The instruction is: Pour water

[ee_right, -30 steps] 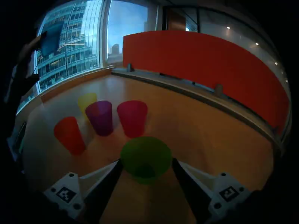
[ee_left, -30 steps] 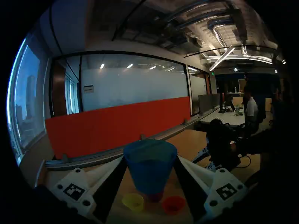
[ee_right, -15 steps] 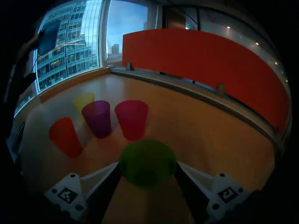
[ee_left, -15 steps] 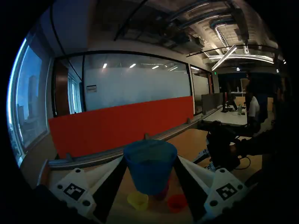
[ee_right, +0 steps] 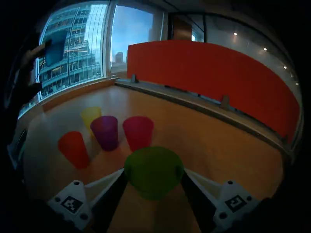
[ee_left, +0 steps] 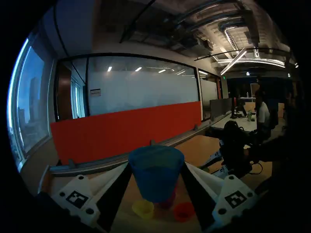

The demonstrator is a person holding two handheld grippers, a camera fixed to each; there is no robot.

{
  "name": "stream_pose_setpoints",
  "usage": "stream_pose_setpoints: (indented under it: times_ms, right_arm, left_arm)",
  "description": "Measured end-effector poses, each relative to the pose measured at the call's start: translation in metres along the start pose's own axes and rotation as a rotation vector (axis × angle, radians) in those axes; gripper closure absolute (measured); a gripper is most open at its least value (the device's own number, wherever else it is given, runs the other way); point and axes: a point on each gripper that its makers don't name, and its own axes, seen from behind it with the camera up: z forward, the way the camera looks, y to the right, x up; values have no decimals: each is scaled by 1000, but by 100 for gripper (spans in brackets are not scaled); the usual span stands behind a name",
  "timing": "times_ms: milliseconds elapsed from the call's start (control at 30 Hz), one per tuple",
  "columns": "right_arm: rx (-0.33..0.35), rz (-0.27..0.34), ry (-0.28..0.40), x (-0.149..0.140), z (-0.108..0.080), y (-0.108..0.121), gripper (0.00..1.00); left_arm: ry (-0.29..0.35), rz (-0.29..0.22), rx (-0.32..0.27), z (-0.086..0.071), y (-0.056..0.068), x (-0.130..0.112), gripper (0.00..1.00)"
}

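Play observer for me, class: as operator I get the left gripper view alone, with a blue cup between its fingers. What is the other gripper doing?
Observer: The right gripper grips a green cup between its two fingers.
Operator: How many cups stand on the table?
Observer: Four stand upright on the table: an orange cup, a yellow cup, a purple cup and a magenta cup.
Operator: Where is my cup relative to those?
Observer: In the right gripper view, the blue cup in the left gripper is raised high against the window, apart from the four.
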Motion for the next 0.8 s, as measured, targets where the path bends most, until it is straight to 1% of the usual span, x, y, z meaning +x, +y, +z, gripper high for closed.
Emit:
stream_pose_setpoints:
  times_ms: [300, 500, 800]
  right_arm:
    - [29, -4, 86, 28, -26, -16, 9]
    - [56, 6, 149, 47, -41, -27, 9]
    - [59, 6, 222, 70, -61, -33, 9]
  left_arm:
    - [9, -11, -2, 0, 2, 6, 15]
    - [11, -20, 3, 1, 2, 7, 15]
    - [11, -35, 10, 3, -1, 8, 15]
